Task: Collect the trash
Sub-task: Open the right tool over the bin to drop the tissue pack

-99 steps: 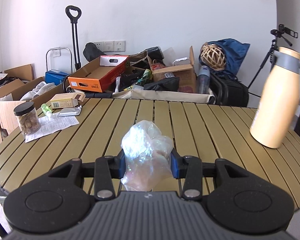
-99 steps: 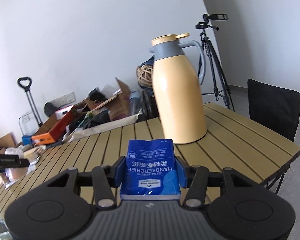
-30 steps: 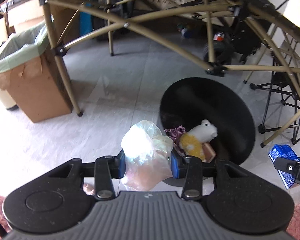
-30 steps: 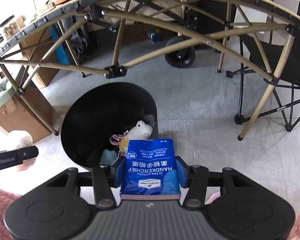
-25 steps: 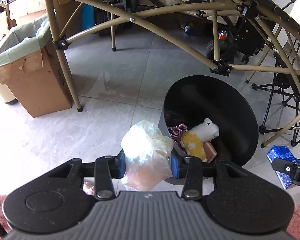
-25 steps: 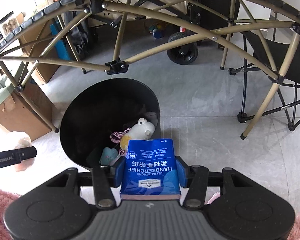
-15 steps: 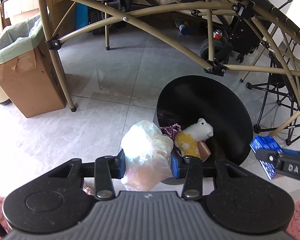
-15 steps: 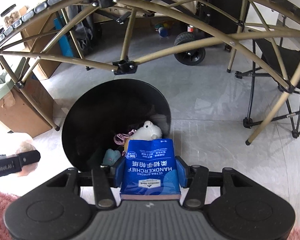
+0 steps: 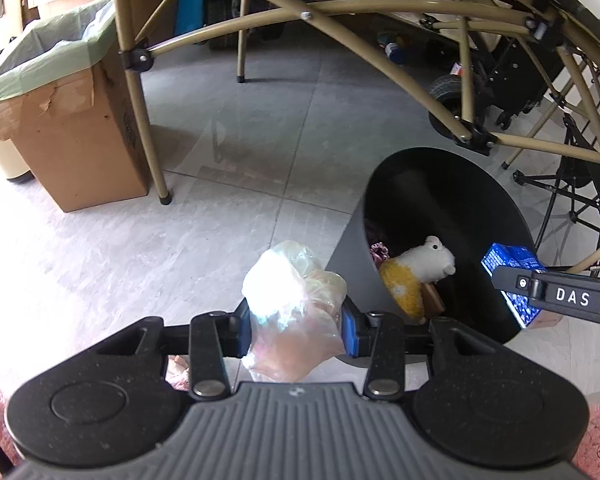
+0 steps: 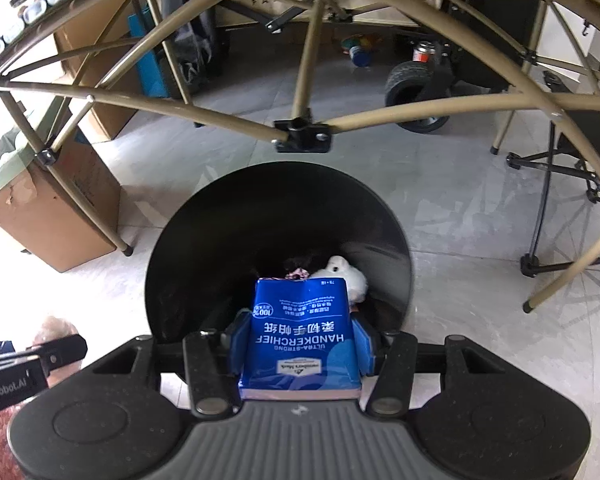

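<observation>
Pinching crumpled plastic bag (image 9: 296,312) between left gripper (image 9: 296,330) pads, tissue pack (image 10: 300,340) clamped in right gripper (image 10: 300,350)

You're working in a cluttered home storage room: ahead of your tongs a folding camp table's frame (image 9: 380,8) is arching over grey floor tiles (image 9: 260,128), with a bag-lined cardboard box (image 9: 64,120) sitting left.

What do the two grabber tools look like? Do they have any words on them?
Both are black, with a grey ribbed base, two round black bumps and blue pads on the fingers. The left tool shows white letters on its side in the right camera. The right tool has "DAS" in white on its side. No cables show.
</observation>
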Available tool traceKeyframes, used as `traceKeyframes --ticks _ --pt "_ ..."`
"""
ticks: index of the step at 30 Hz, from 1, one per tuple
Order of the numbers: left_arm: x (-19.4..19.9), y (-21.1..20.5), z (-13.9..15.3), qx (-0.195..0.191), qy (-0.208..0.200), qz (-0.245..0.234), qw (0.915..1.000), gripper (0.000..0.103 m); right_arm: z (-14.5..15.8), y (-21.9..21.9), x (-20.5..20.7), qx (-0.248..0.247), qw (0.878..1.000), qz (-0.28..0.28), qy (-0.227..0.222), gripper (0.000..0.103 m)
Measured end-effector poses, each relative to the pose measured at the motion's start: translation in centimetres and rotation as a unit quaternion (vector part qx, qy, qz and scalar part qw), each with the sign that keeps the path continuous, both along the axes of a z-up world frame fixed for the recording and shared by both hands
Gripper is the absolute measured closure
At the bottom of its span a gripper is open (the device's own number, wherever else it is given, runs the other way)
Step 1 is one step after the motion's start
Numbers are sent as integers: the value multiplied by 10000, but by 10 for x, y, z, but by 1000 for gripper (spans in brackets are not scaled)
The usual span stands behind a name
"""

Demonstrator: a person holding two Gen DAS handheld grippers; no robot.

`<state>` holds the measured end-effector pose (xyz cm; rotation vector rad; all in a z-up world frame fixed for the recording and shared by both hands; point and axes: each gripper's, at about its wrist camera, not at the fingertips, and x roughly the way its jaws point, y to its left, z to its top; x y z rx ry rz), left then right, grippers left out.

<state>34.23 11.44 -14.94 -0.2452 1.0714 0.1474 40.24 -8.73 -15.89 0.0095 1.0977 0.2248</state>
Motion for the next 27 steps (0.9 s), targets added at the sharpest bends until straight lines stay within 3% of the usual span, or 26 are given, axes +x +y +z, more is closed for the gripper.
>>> traceKeyframes --ticks 19,20,21,23,27 --pt "0 20 -14 -168 113 93 9998 61 -22 34 24 -127 9995 241 155 50" --pt "0 20 -13 -173 104 79 9998 61 -22 33 24 -109 9995 231 158 40" --pt "0 20 -13 -168 95 70 9998 61 -22 33 25 -89 9996 224 162 22" --pt "0 20 -13 -167 86 72 9998 61 -21 33 26 -96 9997 209 128 6" --pt "-1 20 -14 -157 85 76 9998 61 -22 33 25 -231 9995 196 100 0"
